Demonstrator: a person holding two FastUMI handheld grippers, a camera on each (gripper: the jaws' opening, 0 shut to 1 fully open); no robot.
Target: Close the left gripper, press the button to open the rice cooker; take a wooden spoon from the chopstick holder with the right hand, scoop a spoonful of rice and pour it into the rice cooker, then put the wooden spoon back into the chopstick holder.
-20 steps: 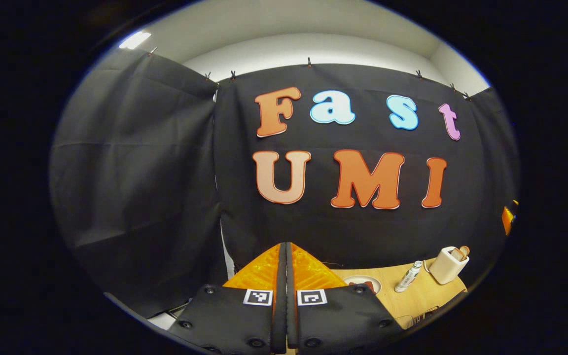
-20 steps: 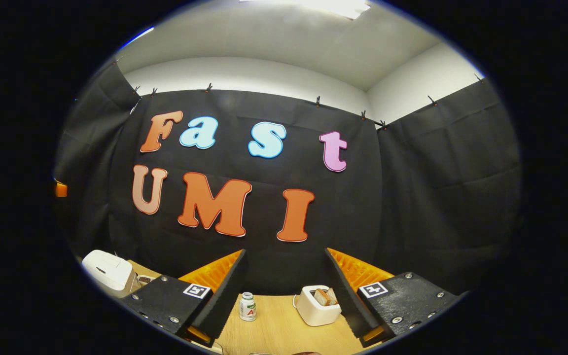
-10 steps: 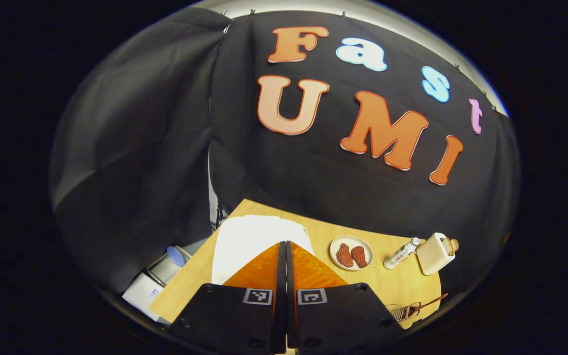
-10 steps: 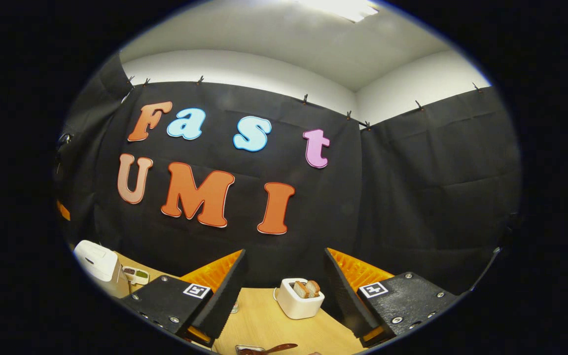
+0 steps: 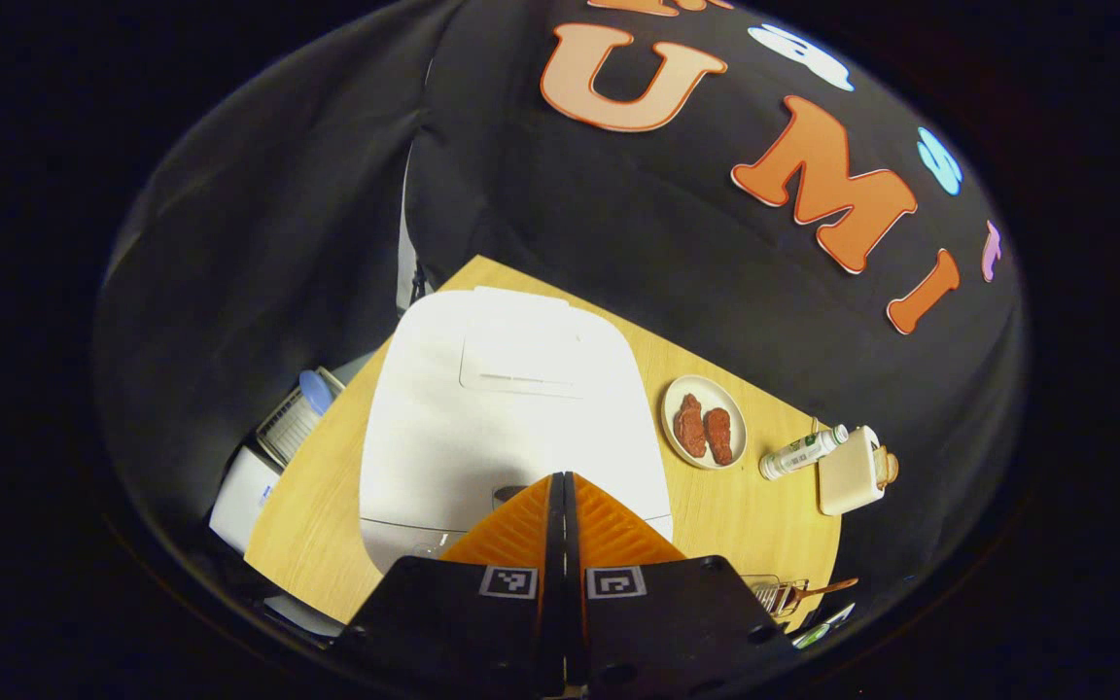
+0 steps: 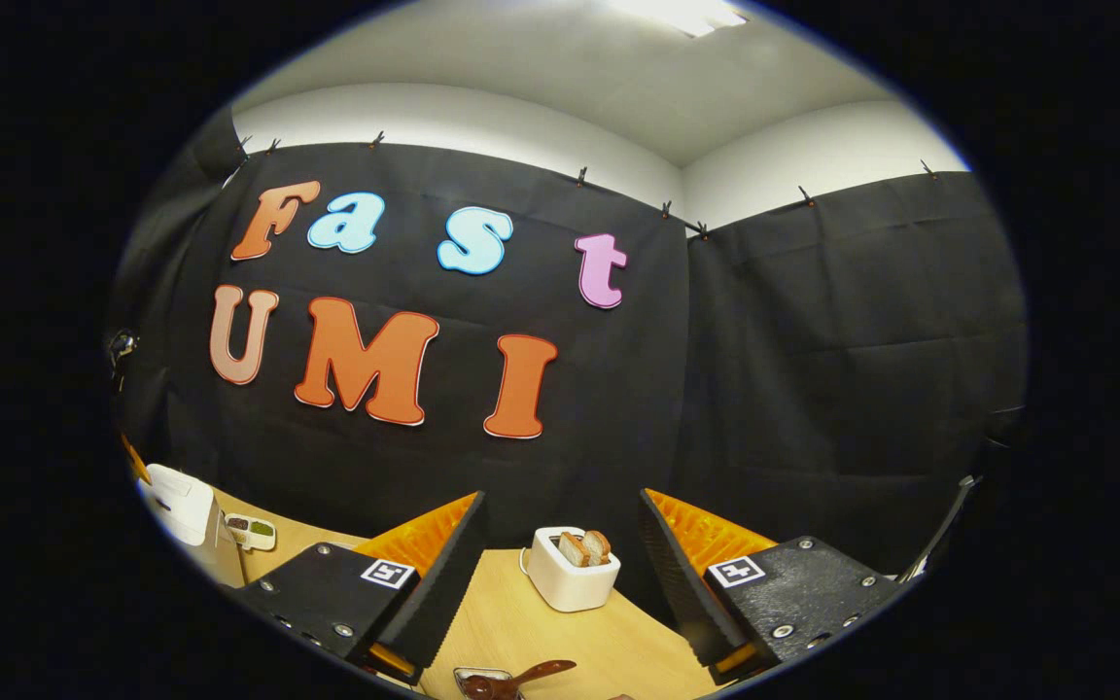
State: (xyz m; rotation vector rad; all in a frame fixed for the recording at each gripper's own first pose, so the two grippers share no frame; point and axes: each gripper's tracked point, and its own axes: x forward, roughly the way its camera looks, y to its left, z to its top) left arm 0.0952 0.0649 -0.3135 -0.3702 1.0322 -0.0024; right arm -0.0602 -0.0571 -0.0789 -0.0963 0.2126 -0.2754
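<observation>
The white rice cooker (image 5: 511,408) stands with its lid down on the wooden table (image 5: 327,506). My left gripper (image 5: 563,478) is shut with nothing in it, its tips hovering over the cooker's front edge near a small grey button (image 5: 507,495). The wire chopstick holder (image 5: 776,595) with a wooden spoon (image 5: 827,587) sits at the table's near right. My right gripper (image 6: 562,501) is open and empty, held above the table. Below it lies the wooden spoon (image 6: 526,674) in the holder (image 6: 478,678). The rice cooker (image 6: 179,501) shows far left.
A plate (image 5: 667,413) holding two red pieces, a small bottle (image 5: 801,452) and a white toaster (image 5: 850,472) with bread line the table's right side. The toaster (image 6: 573,576) stands ahead of my right gripper, a small dish (image 6: 251,531) beside the cooker. Boxes (image 5: 259,476) sit off the table's left edge.
My left gripper has tipped downward and come over the rice cooker, which now lies under its shut tips. My right gripper stayed open and swung slightly right, bringing the spoon into view.
</observation>
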